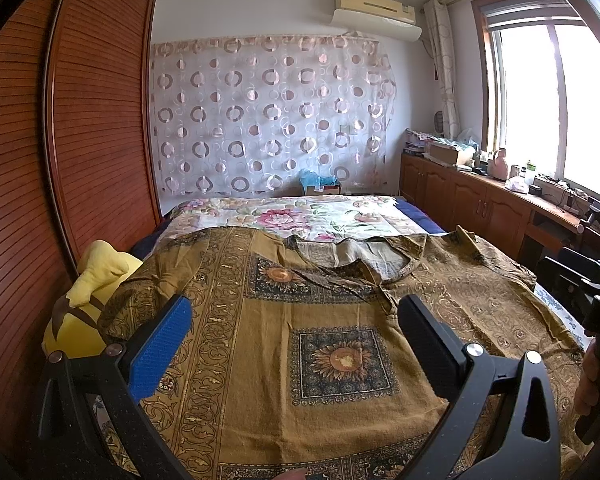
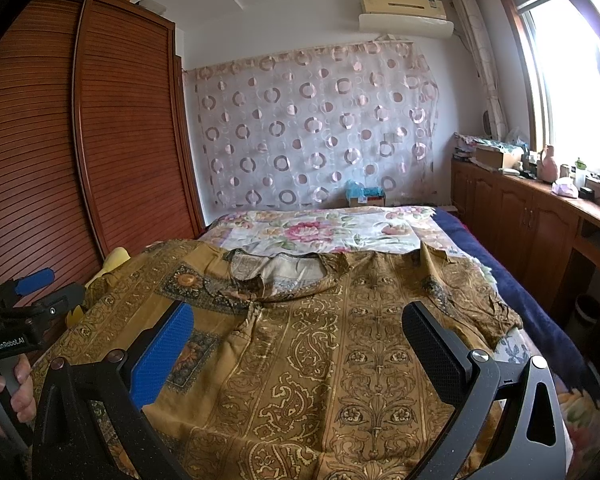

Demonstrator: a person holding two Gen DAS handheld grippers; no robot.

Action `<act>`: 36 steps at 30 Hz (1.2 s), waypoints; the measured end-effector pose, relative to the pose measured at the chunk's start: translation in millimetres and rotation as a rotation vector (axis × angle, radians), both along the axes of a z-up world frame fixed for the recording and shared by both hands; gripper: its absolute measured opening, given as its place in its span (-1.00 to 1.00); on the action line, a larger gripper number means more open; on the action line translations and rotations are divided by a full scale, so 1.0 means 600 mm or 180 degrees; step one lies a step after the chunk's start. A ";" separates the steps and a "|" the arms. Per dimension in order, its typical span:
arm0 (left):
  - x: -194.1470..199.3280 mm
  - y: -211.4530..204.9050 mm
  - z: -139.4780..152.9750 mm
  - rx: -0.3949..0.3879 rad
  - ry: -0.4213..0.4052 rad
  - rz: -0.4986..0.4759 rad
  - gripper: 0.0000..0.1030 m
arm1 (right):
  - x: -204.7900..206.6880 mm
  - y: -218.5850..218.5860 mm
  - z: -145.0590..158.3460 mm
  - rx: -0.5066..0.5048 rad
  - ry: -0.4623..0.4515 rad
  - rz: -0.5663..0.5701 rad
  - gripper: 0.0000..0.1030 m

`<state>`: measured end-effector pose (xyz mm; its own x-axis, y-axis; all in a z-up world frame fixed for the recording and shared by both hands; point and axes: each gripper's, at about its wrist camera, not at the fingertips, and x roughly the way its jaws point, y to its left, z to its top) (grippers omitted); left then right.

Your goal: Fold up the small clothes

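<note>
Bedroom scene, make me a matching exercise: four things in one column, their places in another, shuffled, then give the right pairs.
Things:
1. brown patterned shirt
2. yellow plush toy
3. air conditioner
4. floral sheet

Places:
A. high on the far wall
B. spread flat on the bed, neckline away from the cameras
C. on the bed beyond the shirt
D. at the bed's left edge, by the wooden wardrobe

Pairs: 1-B, 2-D, 3-A, 4-C

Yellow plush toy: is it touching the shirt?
Touching. In the left wrist view the shirt has its left sleeve edge draped against the plush toy, no gap visible.
</note>
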<state>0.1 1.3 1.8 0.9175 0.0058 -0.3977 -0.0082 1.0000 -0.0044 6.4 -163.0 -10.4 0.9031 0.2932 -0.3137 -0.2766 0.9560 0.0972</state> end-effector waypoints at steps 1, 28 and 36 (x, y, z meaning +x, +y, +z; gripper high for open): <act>0.000 0.000 0.000 0.0003 0.0000 0.0005 1.00 | 0.000 0.000 0.000 -0.0002 -0.0001 0.0000 1.00; 0.022 0.049 -0.034 0.0014 0.0288 0.0088 1.00 | 0.017 0.011 -0.007 -0.0055 0.0119 0.0253 1.00; 0.026 0.080 -0.053 -0.0012 0.0420 0.0152 1.00 | 0.029 0.012 -0.017 -0.0063 0.0258 0.0371 1.00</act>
<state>15.8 49.2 -29.9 0.8559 0.0465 -0.5151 -0.0565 0.9984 -0.0038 23.6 -155.8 -20.7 0.8347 0.3877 -0.3911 -0.3780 0.9198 0.1051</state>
